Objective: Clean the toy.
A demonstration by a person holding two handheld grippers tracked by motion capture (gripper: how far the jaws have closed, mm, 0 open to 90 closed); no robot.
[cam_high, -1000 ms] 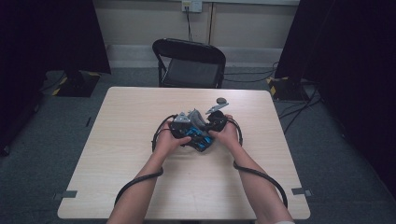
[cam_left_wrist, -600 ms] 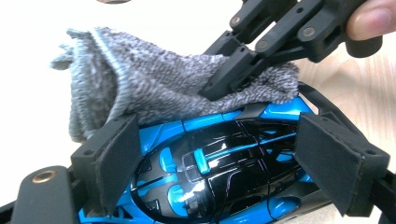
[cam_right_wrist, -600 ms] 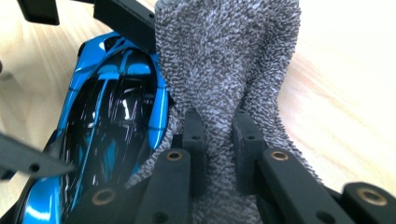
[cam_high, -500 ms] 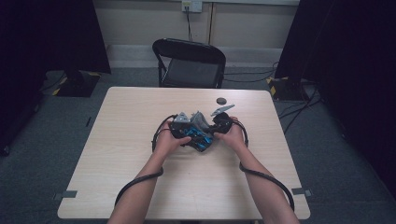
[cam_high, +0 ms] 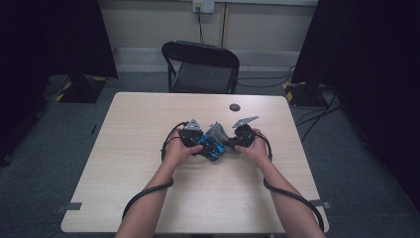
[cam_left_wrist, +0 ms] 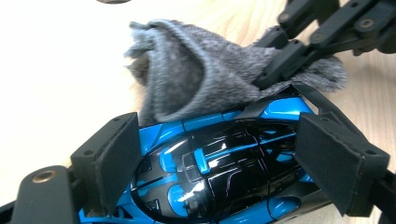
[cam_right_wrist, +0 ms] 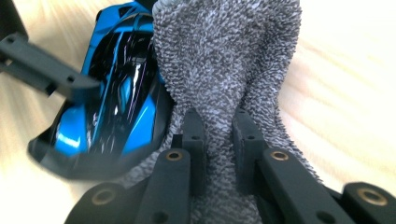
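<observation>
Clamping a glossy toy car between its two felt-faced pads, the left hand-held gripper has its jaws pressed against the car's two flanks. The car's shell is hard, shiny plastic in bright blue with black panels — smooth, curved and low like a sports car — and it catches white glints of light. No brand, label or writing can be read on it, nor on either gripper.

Just beyond the left gripper's jaws, a grey cloth lies bunched over the far end of the car, touching its bodywork. Its texture is soft and looped, like terry towelling, and it folds up into a loose hollow peak.

The right hand-held gripper is closed on that cloth: its two narrow black jaws stand close together with a pinched ridge of fabric between them, and more cloth spreads under and around them. To the left of these jaws, the blue and black car lies against the cloth's edge.

From above, both grippers meet near the middle of the pale, wood-grain surface, with car and cloth between them. Ahead of the right gripper — well apart — lies a small dark round disc.
</observation>
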